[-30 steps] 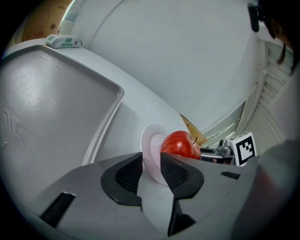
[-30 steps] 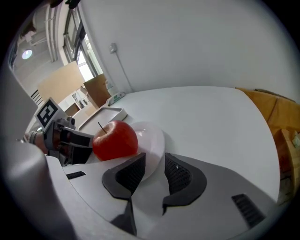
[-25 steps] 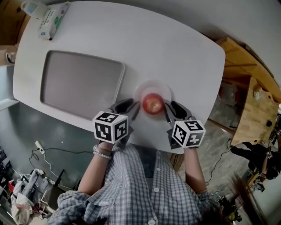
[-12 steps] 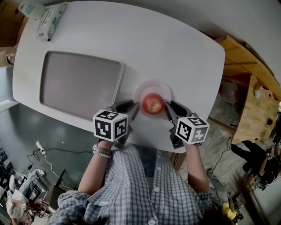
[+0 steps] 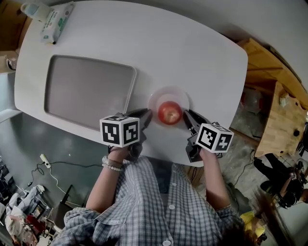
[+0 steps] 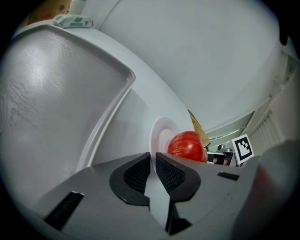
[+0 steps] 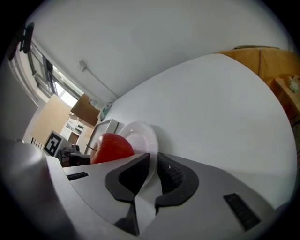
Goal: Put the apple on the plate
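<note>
A red apple (image 5: 169, 113) sits on a small white plate (image 5: 168, 97) near the front edge of the white table (image 5: 192, 53). My left gripper (image 5: 147, 117) rests just left of the apple, jaws shut with nothing between them. My right gripper (image 5: 186, 116) sits just right of it, also shut and empty. The left gripper view has the apple (image 6: 187, 145) on the plate (image 6: 158, 135) beyond and to the right of the closed jaws (image 6: 153, 159). From the right gripper (image 7: 153, 161), the apple (image 7: 110, 146) lies to the left on the plate (image 7: 143, 135).
A large grey tray (image 5: 89, 91) lies left of the plate. A pack of wipes (image 5: 57, 21) and a bottle (image 5: 36, 8) lie at the table's far left corner. Wooden furniture (image 5: 274, 105) stands to the right, and cables (image 5: 45, 166) trail on the floor.
Both grippers have drawn back slightly from the apple toward the person, the right one shifting right. The apple stays on the plate.
</note>
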Available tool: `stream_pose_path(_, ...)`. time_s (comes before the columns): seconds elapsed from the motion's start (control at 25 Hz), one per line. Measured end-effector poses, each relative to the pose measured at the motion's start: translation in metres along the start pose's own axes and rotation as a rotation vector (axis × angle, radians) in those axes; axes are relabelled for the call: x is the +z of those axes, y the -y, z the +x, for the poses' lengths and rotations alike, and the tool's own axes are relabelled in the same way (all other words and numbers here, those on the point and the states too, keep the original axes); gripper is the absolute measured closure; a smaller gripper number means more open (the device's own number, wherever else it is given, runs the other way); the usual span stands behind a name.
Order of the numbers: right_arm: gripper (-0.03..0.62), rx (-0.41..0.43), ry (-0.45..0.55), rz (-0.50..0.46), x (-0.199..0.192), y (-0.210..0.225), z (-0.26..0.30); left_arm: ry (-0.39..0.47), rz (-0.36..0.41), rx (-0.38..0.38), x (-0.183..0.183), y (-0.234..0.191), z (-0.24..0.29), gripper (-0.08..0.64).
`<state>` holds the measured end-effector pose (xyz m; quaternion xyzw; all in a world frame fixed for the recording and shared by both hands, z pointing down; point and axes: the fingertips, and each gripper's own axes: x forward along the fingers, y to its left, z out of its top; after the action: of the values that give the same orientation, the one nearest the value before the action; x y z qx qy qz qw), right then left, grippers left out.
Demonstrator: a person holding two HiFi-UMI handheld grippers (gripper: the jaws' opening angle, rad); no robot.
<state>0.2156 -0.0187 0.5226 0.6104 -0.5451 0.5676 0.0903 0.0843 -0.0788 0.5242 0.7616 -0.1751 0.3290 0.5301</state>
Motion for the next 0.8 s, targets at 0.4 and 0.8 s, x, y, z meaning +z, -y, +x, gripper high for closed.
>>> stream_pose_path(0.4, 0.538, 0.004, -0.002, 0.062, -0.0007, -0.001, -0.0023, -0.016, -0.034, 0.006, -0.0011, -0.0022, 0.0, 0.523)
stream_pose_path(0.8, 0.541, 0.01, -0.013, 0.07, 0.0014, -0.0051, -0.0041, -0.03, -0.056, 0.0, -0.0012, -0.0026, -0.0018, 0.523)
